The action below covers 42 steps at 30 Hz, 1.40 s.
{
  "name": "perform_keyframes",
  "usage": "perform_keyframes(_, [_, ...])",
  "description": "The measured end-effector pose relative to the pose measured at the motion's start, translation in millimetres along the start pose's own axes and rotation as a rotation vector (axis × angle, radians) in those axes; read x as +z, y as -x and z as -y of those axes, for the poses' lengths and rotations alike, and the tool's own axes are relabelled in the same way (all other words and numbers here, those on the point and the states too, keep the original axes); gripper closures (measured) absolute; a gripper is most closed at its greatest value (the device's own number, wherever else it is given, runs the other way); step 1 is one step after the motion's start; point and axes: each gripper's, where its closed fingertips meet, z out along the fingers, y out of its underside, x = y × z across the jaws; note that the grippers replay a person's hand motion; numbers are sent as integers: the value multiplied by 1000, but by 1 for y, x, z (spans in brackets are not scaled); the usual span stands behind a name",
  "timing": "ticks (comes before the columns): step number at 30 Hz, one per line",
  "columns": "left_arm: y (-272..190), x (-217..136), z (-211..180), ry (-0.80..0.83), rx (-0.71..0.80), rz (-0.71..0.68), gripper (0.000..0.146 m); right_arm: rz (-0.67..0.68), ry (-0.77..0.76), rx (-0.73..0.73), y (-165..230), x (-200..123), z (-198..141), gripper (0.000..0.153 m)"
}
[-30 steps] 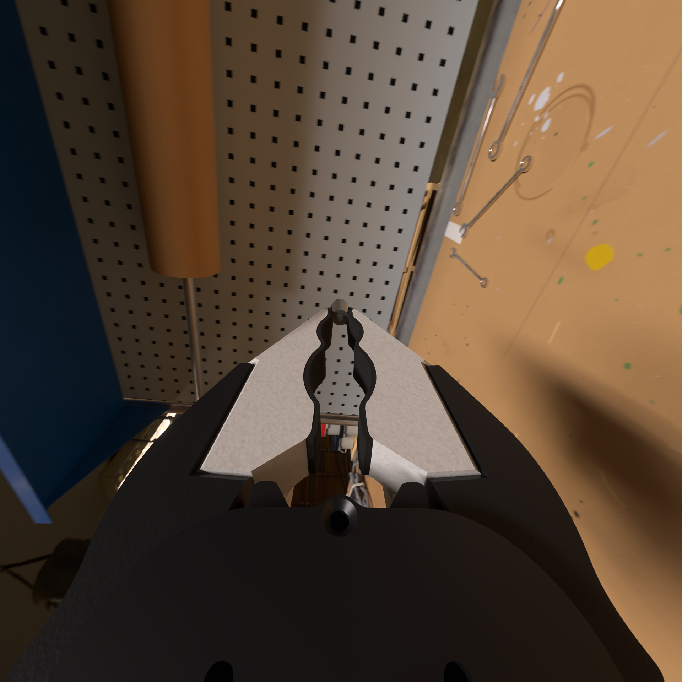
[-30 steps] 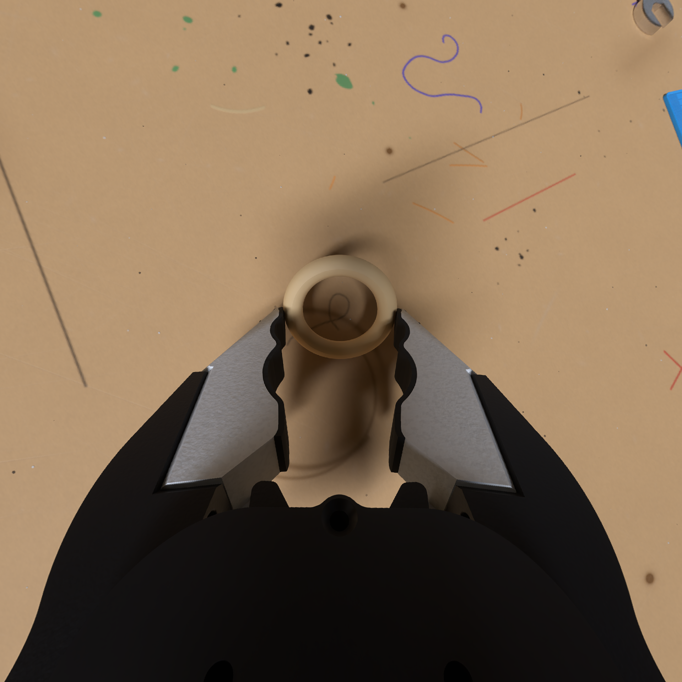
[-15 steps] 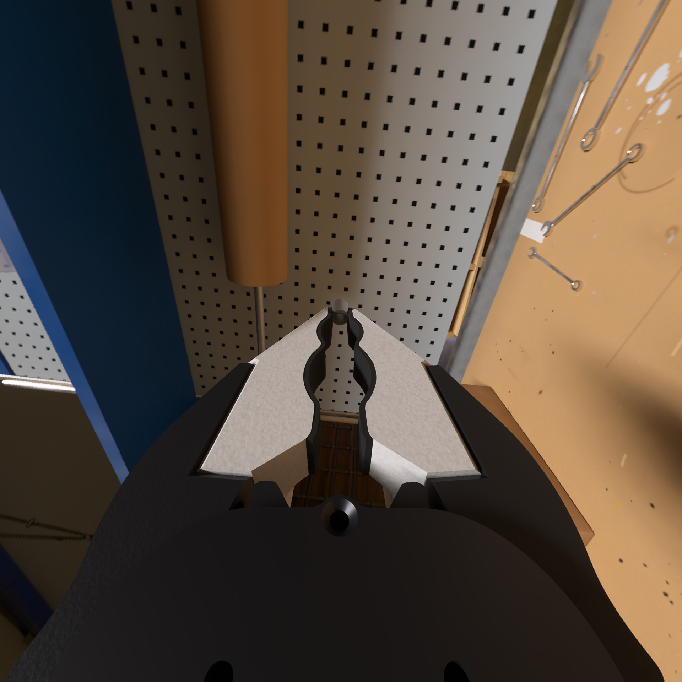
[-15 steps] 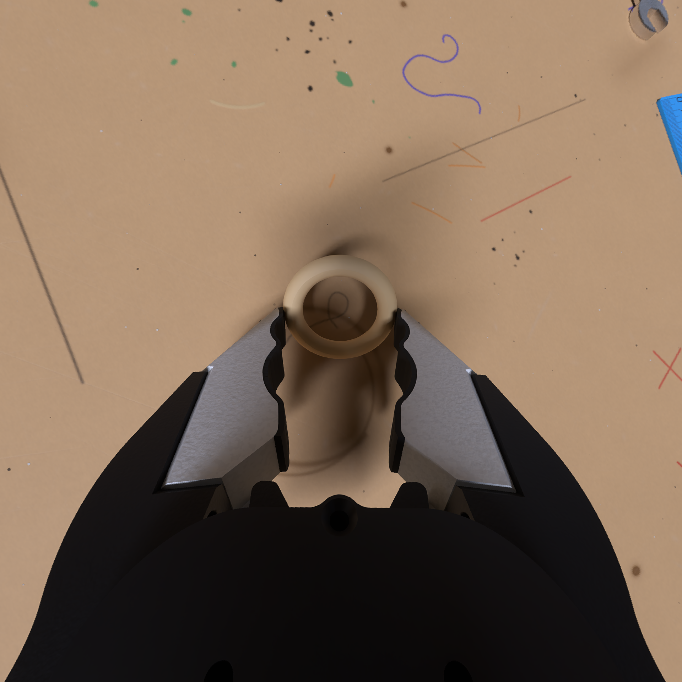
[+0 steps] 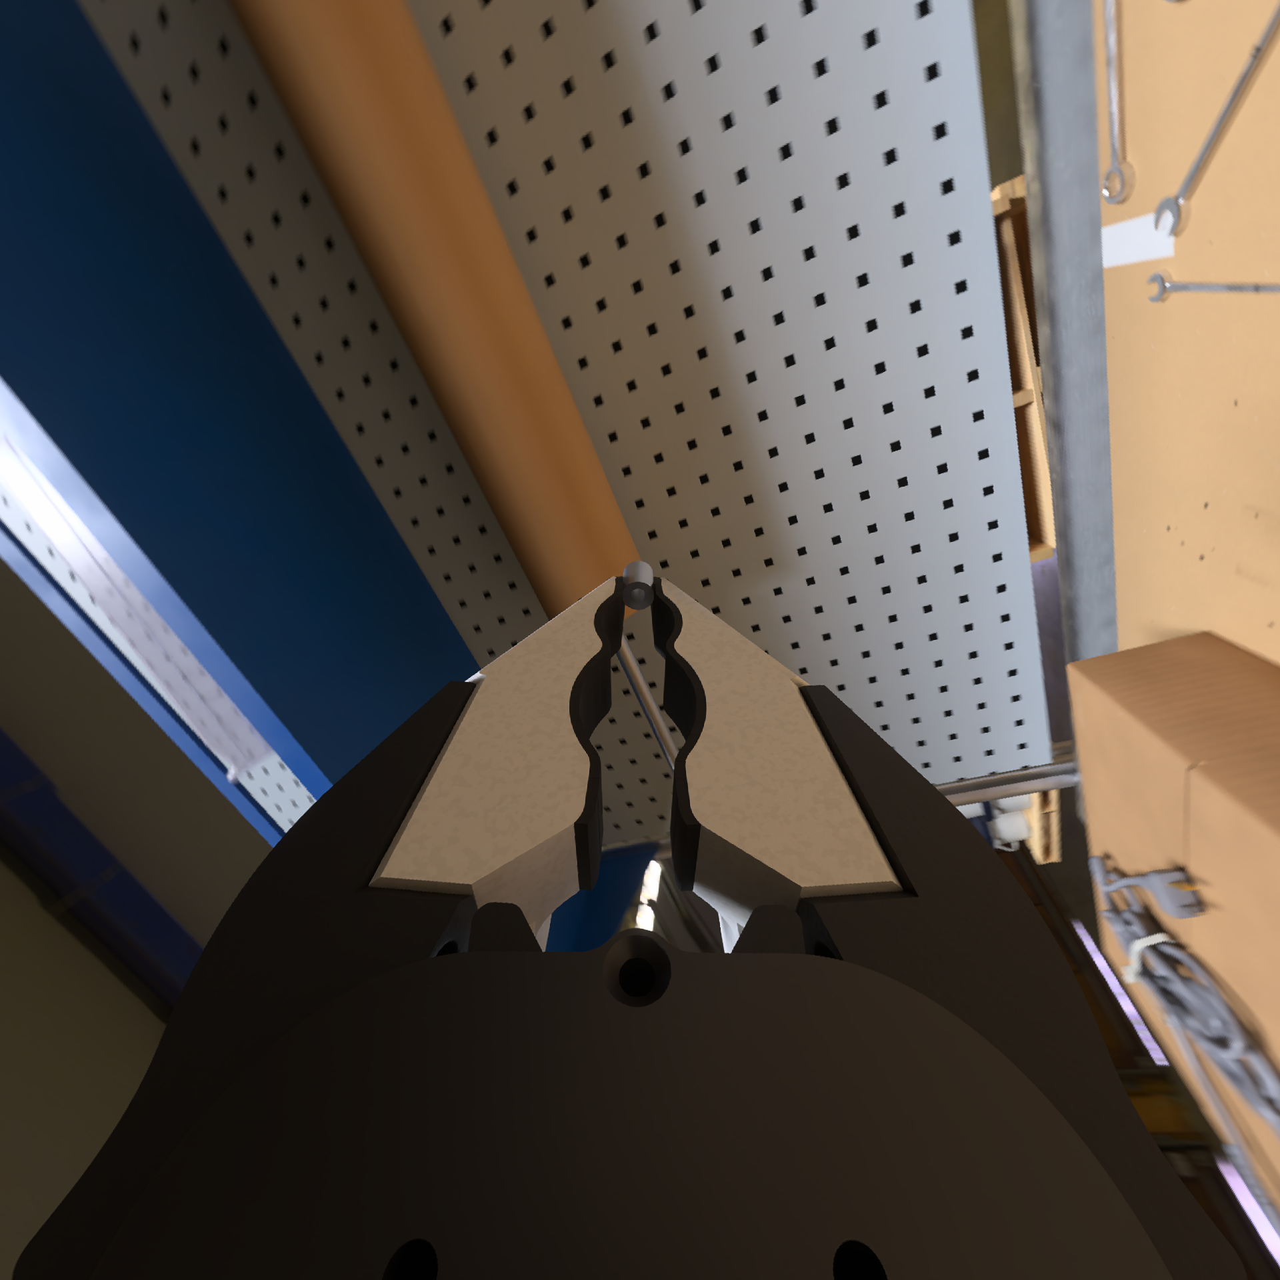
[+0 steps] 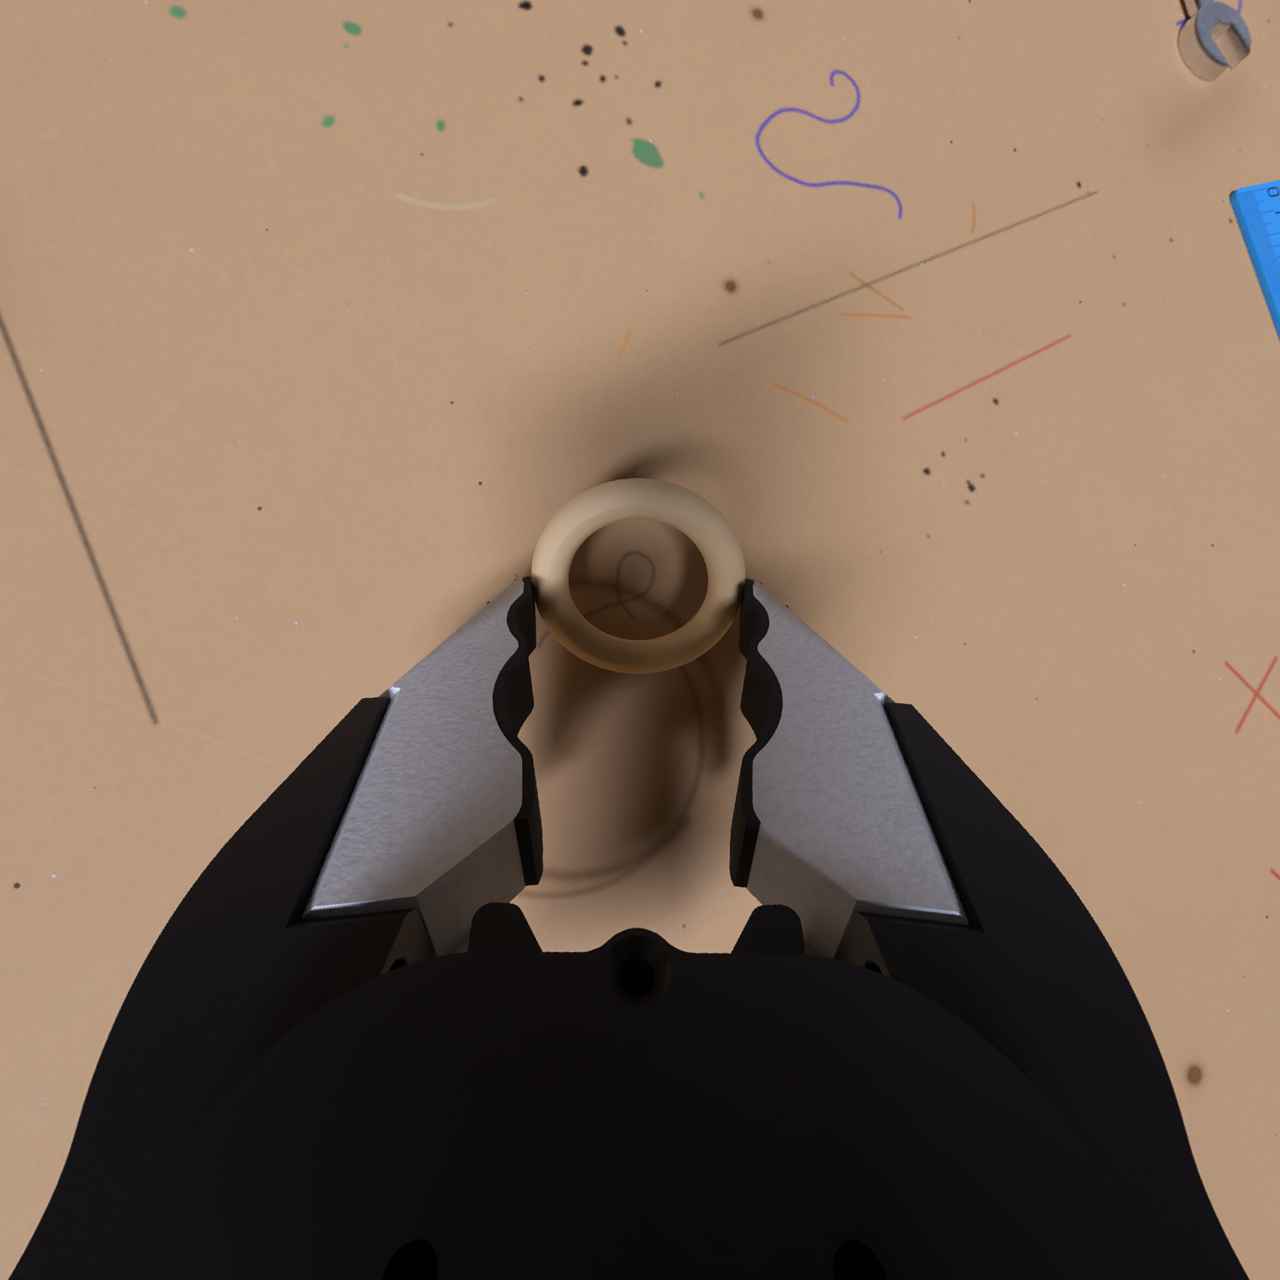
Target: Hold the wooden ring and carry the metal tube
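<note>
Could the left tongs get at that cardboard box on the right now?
Probably not: the left tongs are shut on the metal tube, so nothing is free to take the cardboard box, which sits off to the side.

The wooden ring (image 6: 636,575) is sitting between the right gripper (image 6: 637,589) tips above the bench (image 6: 277,415); a spanner (image 6: 1220,36) and ruler (image 6: 1262,242) are lying far right.

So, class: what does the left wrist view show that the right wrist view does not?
Only the left wrist view: the left gripper shut on the metal tube, before a pegboard and a cardboard box. Only the right wrist view: the right gripper clamping the wooden ring, a blue ruler. Both: the tan benchtop and wrenches.
</note>
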Motion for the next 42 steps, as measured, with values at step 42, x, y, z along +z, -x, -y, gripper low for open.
perform_keyframes(42, [71,0,78,-87,-227,-273,139,-41,28,50,-19,-7,-12,93])
